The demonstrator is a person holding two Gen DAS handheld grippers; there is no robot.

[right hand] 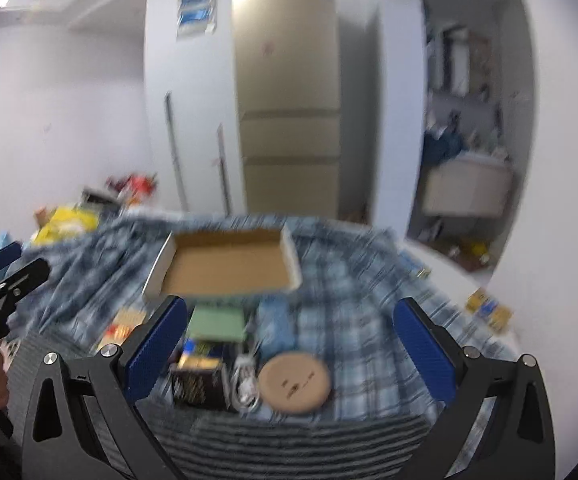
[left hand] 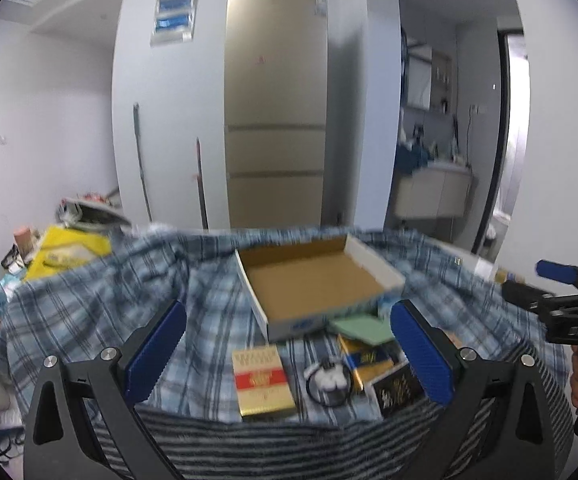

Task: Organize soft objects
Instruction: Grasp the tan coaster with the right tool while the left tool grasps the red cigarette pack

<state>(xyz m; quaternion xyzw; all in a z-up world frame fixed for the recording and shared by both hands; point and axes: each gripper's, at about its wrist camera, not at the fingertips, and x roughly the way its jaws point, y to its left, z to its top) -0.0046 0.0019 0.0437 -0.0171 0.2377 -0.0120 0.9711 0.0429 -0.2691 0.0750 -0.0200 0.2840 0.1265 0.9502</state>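
Observation:
An open cardboard box (left hand: 313,284) (right hand: 225,268) lies empty on a blue plaid cloth (left hand: 109,300) (right hand: 361,320). In front of it lie a gold and red pack (left hand: 261,380), a green flat item (left hand: 363,328) (right hand: 219,322), a blue and gold pack (left hand: 369,360), a black pack (left hand: 397,388) (right hand: 199,386), a white object with a black cord (left hand: 329,380) and a round cork disc (right hand: 294,382). My left gripper (left hand: 289,354) is open above these items and holds nothing. My right gripper (right hand: 289,350) is open and holds nothing; it also shows in the left wrist view (left hand: 561,304).
A tan fridge (left hand: 275,108) stands behind the table. Yellow bags (left hand: 69,250) and clutter sit at the left. A striped grey cloth (left hand: 289,444) covers the near edge. A doorway to another room (left hand: 441,140) is on the right. Small packs (right hand: 487,308) lie at far right.

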